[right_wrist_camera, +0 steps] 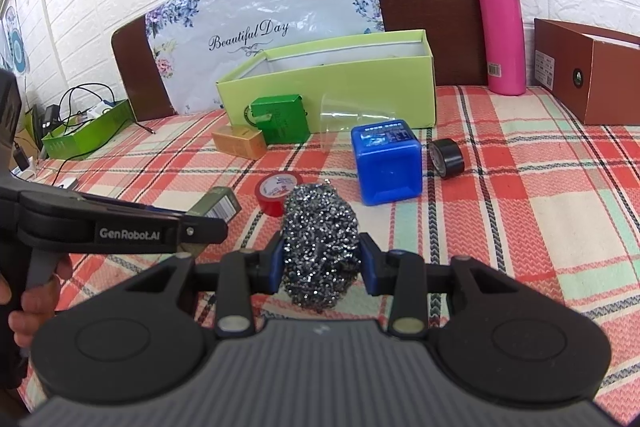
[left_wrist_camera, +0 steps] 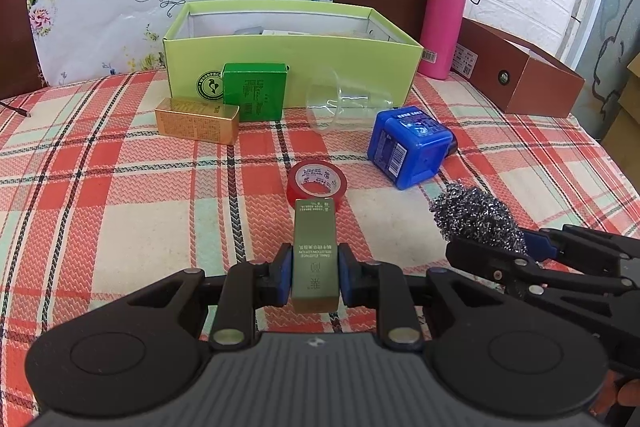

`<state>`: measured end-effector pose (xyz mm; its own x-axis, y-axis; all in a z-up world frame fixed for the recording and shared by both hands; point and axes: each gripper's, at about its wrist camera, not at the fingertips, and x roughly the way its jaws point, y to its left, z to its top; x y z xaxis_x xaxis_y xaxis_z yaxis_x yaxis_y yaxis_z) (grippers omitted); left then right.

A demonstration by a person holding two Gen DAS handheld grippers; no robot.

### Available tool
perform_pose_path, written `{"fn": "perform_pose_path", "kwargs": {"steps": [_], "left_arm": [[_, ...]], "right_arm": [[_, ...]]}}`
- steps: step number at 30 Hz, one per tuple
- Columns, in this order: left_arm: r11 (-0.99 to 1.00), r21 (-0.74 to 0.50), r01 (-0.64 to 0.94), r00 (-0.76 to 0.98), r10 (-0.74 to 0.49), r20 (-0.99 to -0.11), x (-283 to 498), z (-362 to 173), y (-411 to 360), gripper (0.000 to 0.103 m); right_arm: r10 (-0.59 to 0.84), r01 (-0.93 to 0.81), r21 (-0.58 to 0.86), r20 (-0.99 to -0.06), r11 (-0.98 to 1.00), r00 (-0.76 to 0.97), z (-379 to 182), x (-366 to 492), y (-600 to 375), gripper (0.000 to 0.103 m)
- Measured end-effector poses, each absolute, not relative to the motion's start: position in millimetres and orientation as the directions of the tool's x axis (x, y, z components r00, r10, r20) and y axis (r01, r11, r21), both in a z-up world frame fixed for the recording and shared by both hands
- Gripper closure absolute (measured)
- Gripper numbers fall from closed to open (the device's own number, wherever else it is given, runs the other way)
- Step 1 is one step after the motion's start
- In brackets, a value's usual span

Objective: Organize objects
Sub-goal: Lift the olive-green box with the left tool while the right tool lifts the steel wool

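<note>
Olive-gold carton (left_wrist_camera: 314,254): lower centre of the left wrist view, clamped across its narrow sides by the left gripper (left_wrist_camera: 313,277); long axis runs straight away from the camera, far end toward the red tape roll (left_wrist_camera: 317,183).
Steel wool scourer (right_wrist_camera: 320,243): centre of the right wrist view, squeezed between the blue pads of the right gripper (right_wrist_camera: 320,263); long axis points up-frame.
Lime-green shoebox (left_wrist_camera: 292,67): open, upper centre, on the plaid cloth (left_wrist_camera: 120,187).
Against the shoebox front: green carton (left_wrist_camera: 255,91) upright, gold carton (left_wrist_camera: 197,120) lying, clear plastic cup (left_wrist_camera: 344,103) on its side, mouth toward frame left.
Blue cube container (left_wrist_camera: 408,147): tilted, right of the tape.
Only in right wrist view: black tape roll (right_wrist_camera: 447,157) beside the blue cube, green tray (right_wrist_camera: 86,135) with cables at far left.
Both views: pink flask (right_wrist_camera: 503,31) and brown shoebox (right_wrist_camera: 592,75), upper right.
</note>
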<state>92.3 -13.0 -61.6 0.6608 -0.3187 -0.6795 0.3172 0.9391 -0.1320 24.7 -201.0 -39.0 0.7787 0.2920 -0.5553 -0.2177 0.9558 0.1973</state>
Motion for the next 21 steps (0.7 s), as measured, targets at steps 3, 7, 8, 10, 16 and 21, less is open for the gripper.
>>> {"fn": "perform_pose_path", "kwargs": {"steps": [3, 7, 8, 10, 16, 21], "left_arm": [[0.939, -0.132, 0.318, 0.661, -0.319, -0.679, 91.6, -61.2, -13.4, 0.080], [0.938, -0.132, 0.320, 0.666, -0.322, -0.673, 91.7, -59.5, -14.4, 0.080], [0.938, -0.132, 0.320, 0.666, -0.322, -0.673, 91.8, -59.3, -14.7, 0.080], [0.938, -0.132, 0.322, 0.665, -0.323, -0.673, 92.3, -59.1, -14.5, 0.080], [0.939, -0.134, 0.317, 0.664, -0.320, -0.675, 92.5, -58.9, -13.7, 0.080], [0.938, -0.132, 0.320, 0.670, -0.323, -0.668, 93.6, -55.8, -14.0, 0.080]], "right_arm": [[0.289, -0.212, 0.199, -0.550, 0.957, 0.784, -37.4, 24.4, -202.2, 0.067], [0.289, -0.212, 0.202, -0.543, 0.956, 0.788, -35.1, 24.4, -202.6, 0.067], [0.290, -0.212, 0.202, -0.543, 0.956, 0.788, -35.1, 24.3, -202.4, 0.067], [0.290, -0.213, 0.202, -0.545, 0.956, 0.787, -35.8, 24.1, -202.1, 0.067], [0.291, -0.213, 0.202, -0.545, 0.956, 0.786, -35.5, 24.8, -200.8, 0.067], [0.291, -0.215, 0.201, -0.535, 0.956, 0.793, -31.8, 26.0, -201.1, 0.067]]}}
